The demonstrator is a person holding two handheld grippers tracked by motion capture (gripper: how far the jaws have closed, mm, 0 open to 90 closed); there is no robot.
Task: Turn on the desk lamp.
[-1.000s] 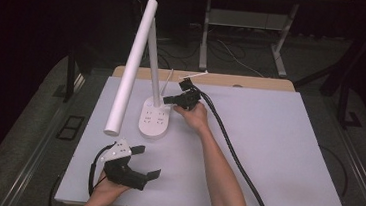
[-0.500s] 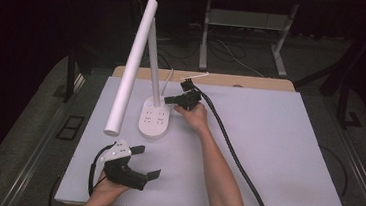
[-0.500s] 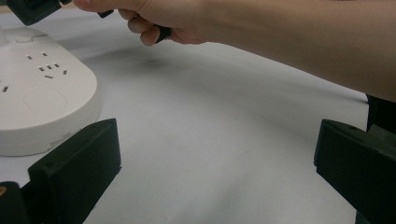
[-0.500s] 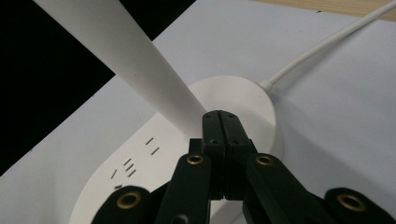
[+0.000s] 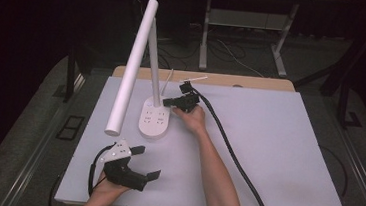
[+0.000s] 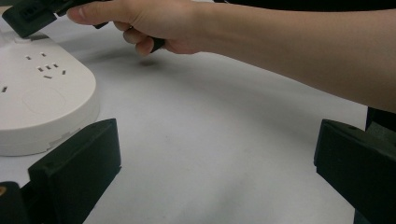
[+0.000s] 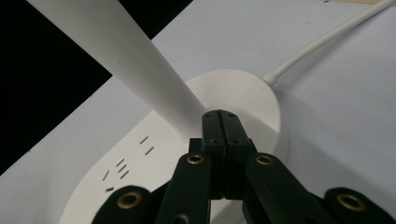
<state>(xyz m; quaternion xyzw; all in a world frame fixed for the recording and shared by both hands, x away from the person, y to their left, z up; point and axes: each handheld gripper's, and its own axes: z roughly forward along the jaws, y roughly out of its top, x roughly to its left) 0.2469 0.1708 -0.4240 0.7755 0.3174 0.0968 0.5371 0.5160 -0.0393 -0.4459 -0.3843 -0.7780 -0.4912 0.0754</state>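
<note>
From the high view, a white tabletop (image 5: 276, 156) holds a white desk lamp with a long tube head (image 5: 131, 63) and an oval white base with socket slots (image 5: 154, 121) at the far left of the table. The right gripper (image 5: 167, 101), held in the person's right hand (image 5: 193, 118), is at the base beside the lamp's upright stem, with a thick black cable (image 5: 232, 152) trailing back toward the person. The left gripper (image 5: 148, 162) rests near the table's near-left edge, well apart from the lamp, with its jaws spread.

In the left gripper view, its two black jaws stand wide apart with bare tabletop between them. The lamp base (image 6: 42, 98) lies to the left; the right hand (image 6: 140, 21) reaches across above.

In the right gripper view, the right gripper (image 7: 223, 122) has its jaws pressed together with nothing between them, their tips at the foot of the lamp's white stem (image 7: 126, 60) over the base (image 7: 233, 88). A white cord (image 7: 327, 39) leaves the base.
</note>
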